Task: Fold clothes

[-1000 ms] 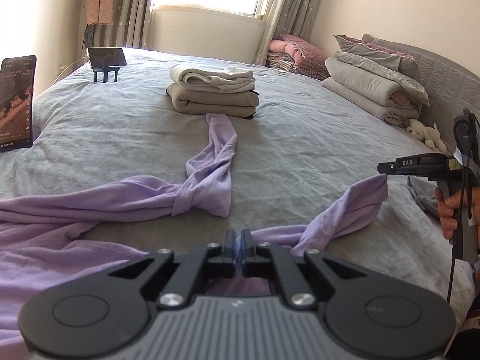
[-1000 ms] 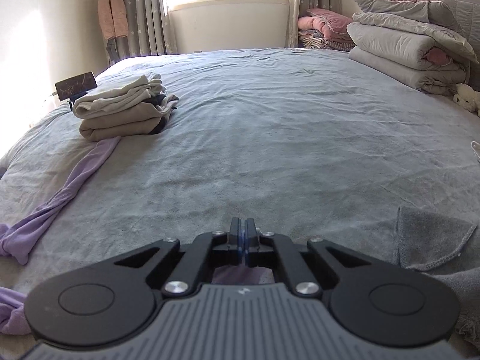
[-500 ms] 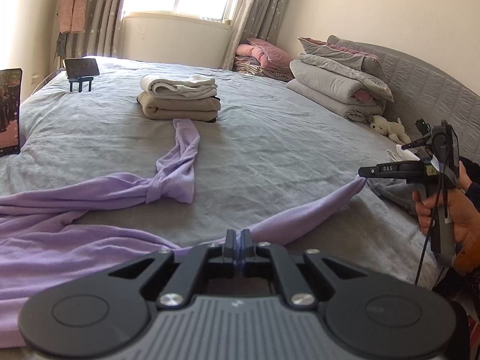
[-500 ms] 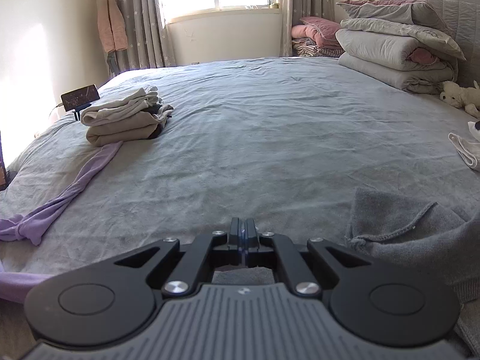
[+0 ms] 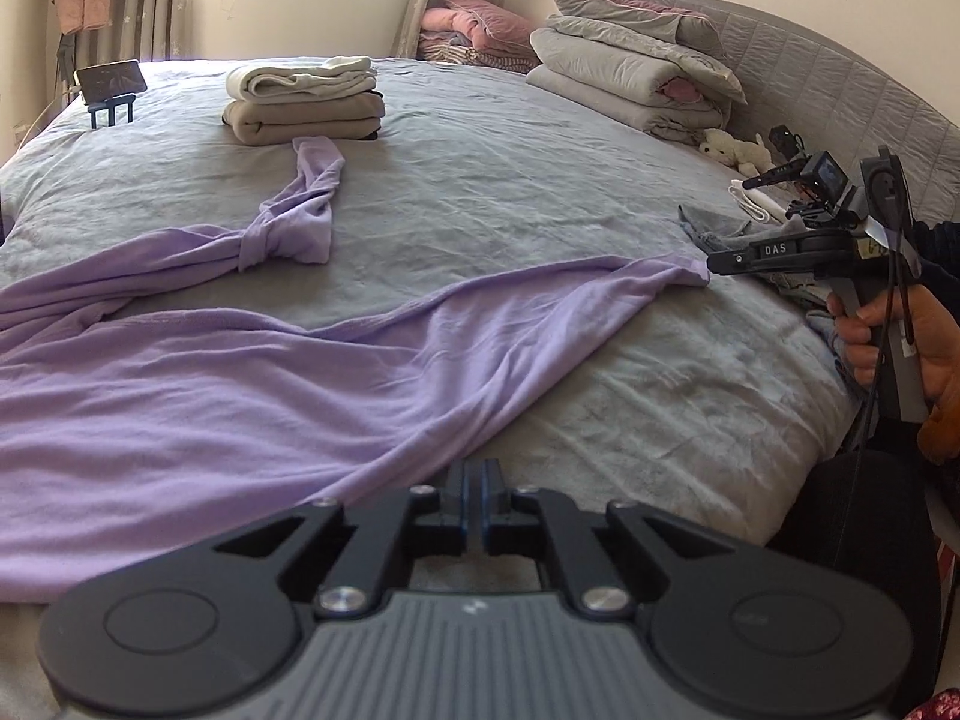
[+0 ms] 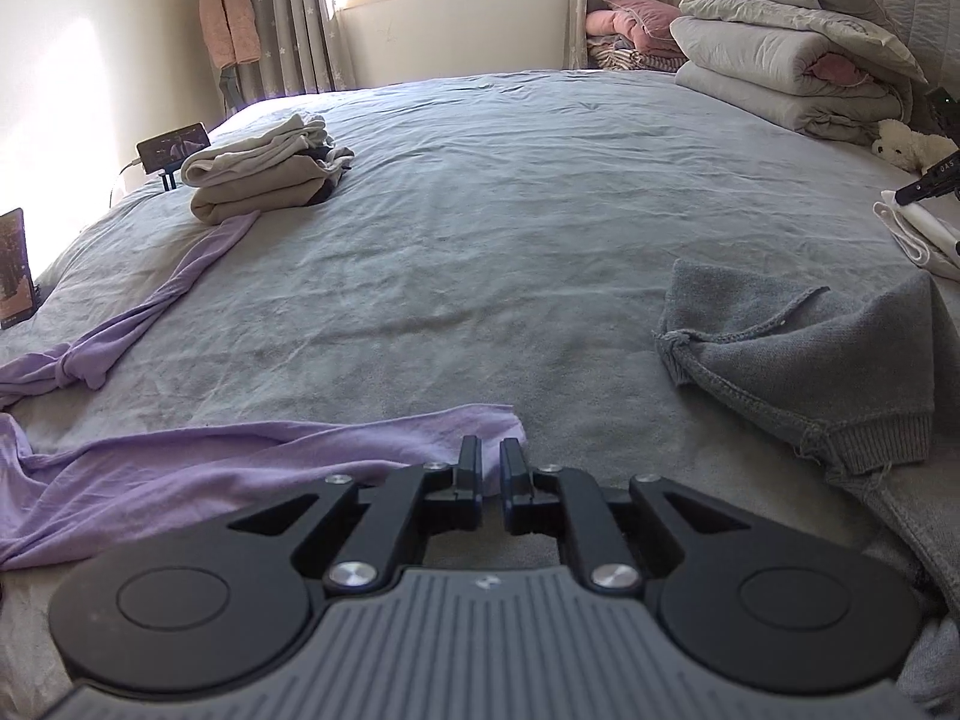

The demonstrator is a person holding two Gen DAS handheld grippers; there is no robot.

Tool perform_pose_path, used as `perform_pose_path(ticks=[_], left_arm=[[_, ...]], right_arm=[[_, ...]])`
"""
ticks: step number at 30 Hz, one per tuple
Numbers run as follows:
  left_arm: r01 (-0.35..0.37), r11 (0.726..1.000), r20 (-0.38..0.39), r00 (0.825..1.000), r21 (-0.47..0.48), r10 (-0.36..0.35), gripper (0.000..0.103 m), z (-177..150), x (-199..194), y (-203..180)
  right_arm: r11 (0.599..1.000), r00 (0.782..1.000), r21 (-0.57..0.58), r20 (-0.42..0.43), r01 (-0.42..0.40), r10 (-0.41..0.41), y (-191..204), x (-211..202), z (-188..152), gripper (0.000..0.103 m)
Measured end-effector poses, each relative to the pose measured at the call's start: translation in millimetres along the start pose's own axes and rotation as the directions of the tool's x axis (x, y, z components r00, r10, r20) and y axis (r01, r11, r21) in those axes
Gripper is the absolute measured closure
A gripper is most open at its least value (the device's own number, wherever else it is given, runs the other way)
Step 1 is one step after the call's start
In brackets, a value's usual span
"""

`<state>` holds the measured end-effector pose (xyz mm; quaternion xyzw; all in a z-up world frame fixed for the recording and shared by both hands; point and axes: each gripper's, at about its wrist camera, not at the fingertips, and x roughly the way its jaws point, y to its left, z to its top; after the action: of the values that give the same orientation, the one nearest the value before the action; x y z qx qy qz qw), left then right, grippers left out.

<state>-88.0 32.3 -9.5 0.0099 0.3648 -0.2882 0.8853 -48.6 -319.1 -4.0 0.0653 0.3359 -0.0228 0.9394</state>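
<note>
From the left wrist camera, the left gripper [image 5: 482, 489] is keeping its 2 fingers pressed together, pinching the near edge of the lavender garment [image 5: 252, 396], which is lying spread across the near left of the grey bed [image 5: 540, 168]. At right, a hand [image 5: 888, 336] is holding the right gripper [image 5: 714, 264] beside the garment's far corner. 2 folded beige clothes [image 5: 303, 99] are sitting stacked far left.

From the right wrist camera, the right gripper [image 6: 491, 468] is parting its fingers to a narrow gap; the lavender corner [image 6: 480, 426] is lying between them, not pinched. A grey sweater [image 6: 810, 354] is lying at right.
</note>
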Motion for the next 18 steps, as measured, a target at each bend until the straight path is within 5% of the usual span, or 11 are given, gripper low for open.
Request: perform_pose_path(ticks=[6, 8, 15, 16, 17, 18], left_arm=[[0.015, 1.0, 0.037, 0.999, -0.02, -0.015, 0.079, 16, 10, 0], [0.012, 1.0, 0.04, 0.999, -0.018, -0.011, 0.066, 22, 18, -4], [0.042, 0.999, -0.005, 0.999, -0.028, -0.042, 0.067, 34, 54, -9], [0.044, 0.999, -0.006, 0.999, -0.025, -0.044, 0.067, 35, 58, -11], [0.044, 0.999, -0.006, 0.999, -0.021, -0.044, 0.068, 35, 61, -12], [0.04, 0.999, -0.004, 0.999, -0.014, -0.04, 0.07, 35, 63, -14]], right_arm=[[0.997, 0.998, 0.045, -0.014, -0.061, 0.062, -3, 1, 6, 0.087], [0.998, 0.998, 0.039, -0.015, -0.054, 0.055, -1, 7, 10, 0.068], [1.0, 0.999, 0.028, -0.04, -0.005, 0.006, -6, 42, 17, 0.062], [1.0, 0.999, 0.028, -0.045, -0.001, 0.002, -7, 47, 17, 0.064], [1.0, 0.999, 0.023, -0.042, 0.003, -0.002, -8, 50, 15, 0.089], [1.0, 0.999, 0.019, -0.036, 0.004, -0.003, -9, 51, 14, 0.103]])
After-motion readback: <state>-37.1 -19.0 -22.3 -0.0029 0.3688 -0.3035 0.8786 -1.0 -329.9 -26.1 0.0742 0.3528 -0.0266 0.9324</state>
